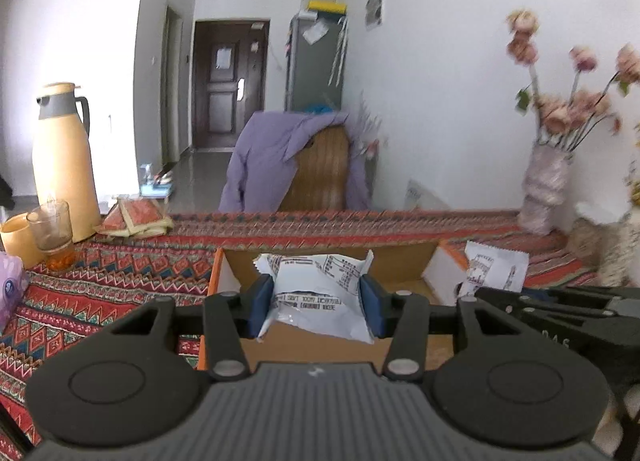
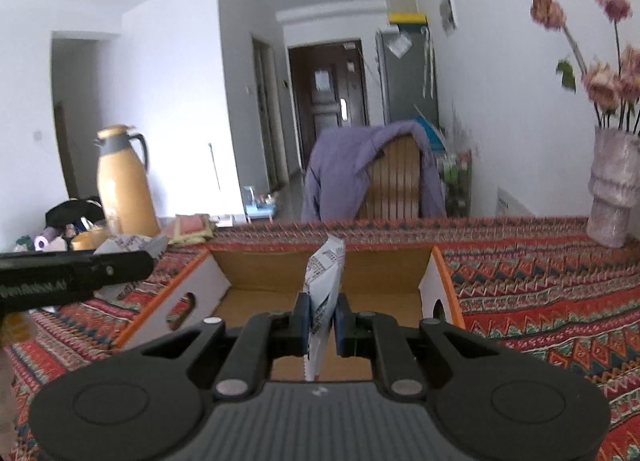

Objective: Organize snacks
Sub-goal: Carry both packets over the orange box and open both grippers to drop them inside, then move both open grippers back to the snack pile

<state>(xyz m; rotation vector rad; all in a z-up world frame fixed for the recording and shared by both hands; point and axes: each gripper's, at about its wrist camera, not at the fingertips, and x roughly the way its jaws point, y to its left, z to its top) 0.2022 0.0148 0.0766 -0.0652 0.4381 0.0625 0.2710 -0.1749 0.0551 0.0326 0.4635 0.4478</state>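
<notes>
Both grippers over the open orange-rimmed cardboard box [image 2: 320, 281] — left gripper [image 1: 318, 297] clamped on a puffy white printed snack packet [image 1: 316, 293], right gripper [image 2: 322, 321] pinching another thin white packet [image 2: 324, 281] edge-on — release early and it could topple outside the wall

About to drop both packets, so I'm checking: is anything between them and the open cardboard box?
Nothing visible. The left packet and right packet hang over the open box, whose visible floor looks bare.
</notes>
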